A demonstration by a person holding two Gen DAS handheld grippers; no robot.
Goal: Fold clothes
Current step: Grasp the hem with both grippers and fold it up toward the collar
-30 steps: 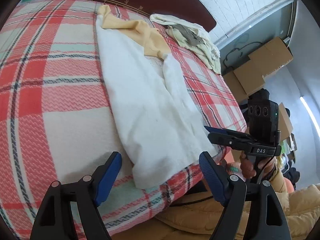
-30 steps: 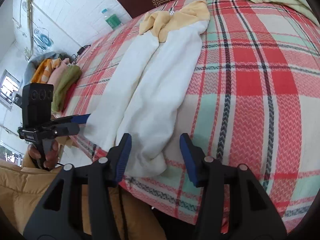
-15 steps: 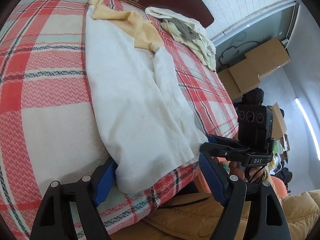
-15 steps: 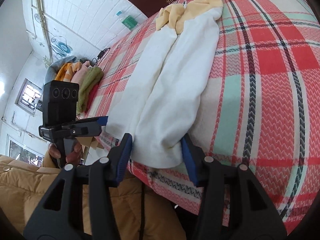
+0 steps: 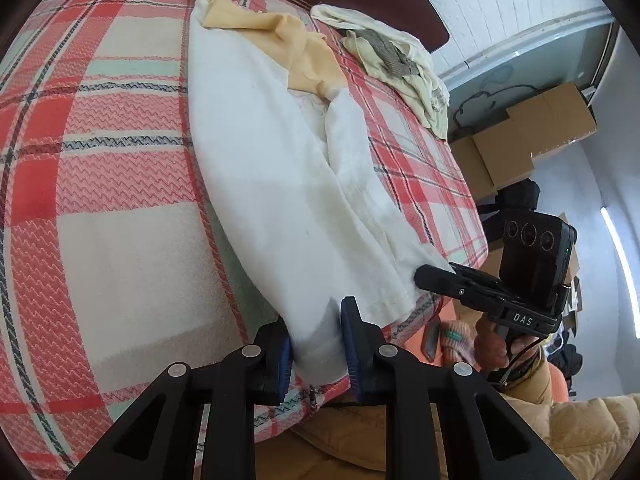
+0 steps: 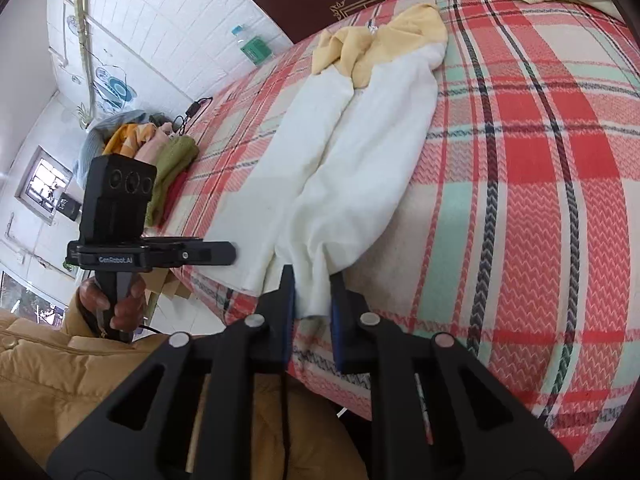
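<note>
Left wrist view: both the left gripper (image 5: 316,344) and right gripper (image 6: 312,312) are pinching the long white-and-yellow cotton garment's (image 5: 272,168) hem corners at the plaid bed's (image 5: 100,200) near edge, needing equal lifting to keep the fold even.

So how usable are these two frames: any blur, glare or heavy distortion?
Left wrist view: sharp, strong fisheye bulge in the red plaid bedspread, daylight soft, the white and yellow garment slightly washed out, left gripper crisp. Right wrist view: same bulge, window blown out, right gripper in focus.

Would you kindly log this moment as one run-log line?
phase: grasp hem | left gripper: shut on white garment | right gripper: shut on white garment | garment: flat on bed
</note>
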